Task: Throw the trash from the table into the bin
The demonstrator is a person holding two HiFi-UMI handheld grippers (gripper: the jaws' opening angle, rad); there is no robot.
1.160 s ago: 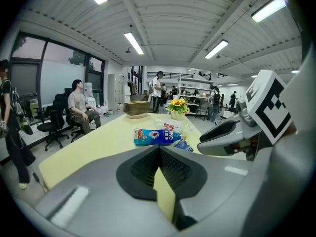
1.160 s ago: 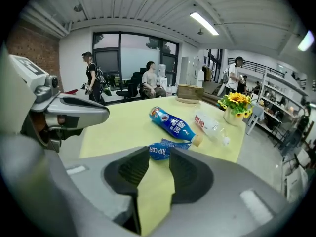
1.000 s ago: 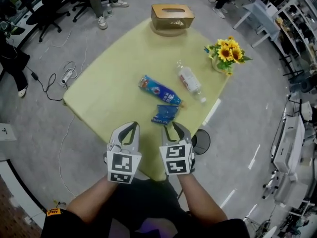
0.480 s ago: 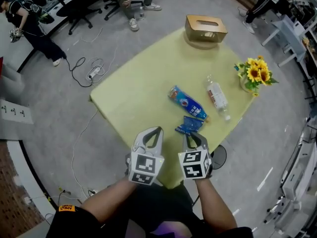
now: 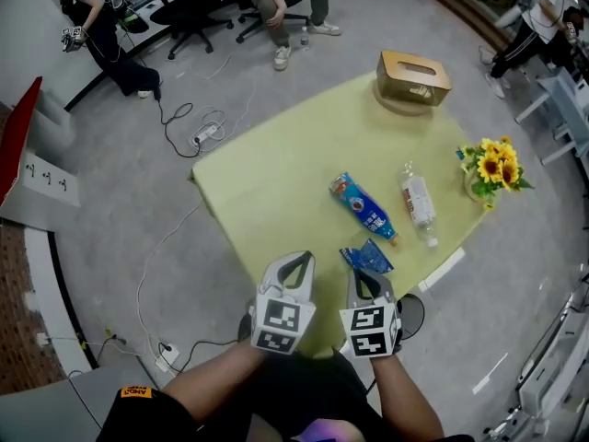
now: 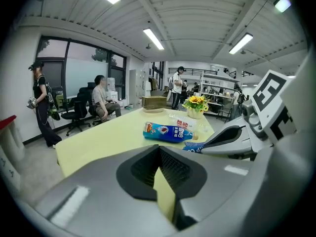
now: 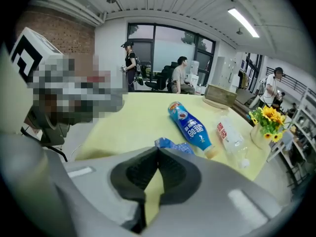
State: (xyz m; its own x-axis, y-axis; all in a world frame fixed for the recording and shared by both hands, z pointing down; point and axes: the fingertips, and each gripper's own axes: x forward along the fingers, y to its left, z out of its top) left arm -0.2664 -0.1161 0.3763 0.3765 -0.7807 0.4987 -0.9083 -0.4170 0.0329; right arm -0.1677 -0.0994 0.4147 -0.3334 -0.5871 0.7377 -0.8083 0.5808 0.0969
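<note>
Left claw (image 5: 296,261) and right claw (image 5: 363,276) are closed and empty, the right having just shut. A wrapper (image 5: 367,257) lies just ahead of it, with 2 bottles (image 5: 364,209) beyond.

The table (image 5: 267,182), draped in a pale yellow-green cloth, carries five things. A wooden tissue box (image 5: 412,76) sits at its far corner and a pot of sunflowers (image 5: 492,166) at the right corner. Right of the middle a blue bottle (image 5: 363,208) lies on its side, with a clear bottle (image 5: 419,201) just beside it, not touching. A crumpled blue wrapper (image 5: 368,257), perhaps a snack bag, lies near the front edge.
</note>
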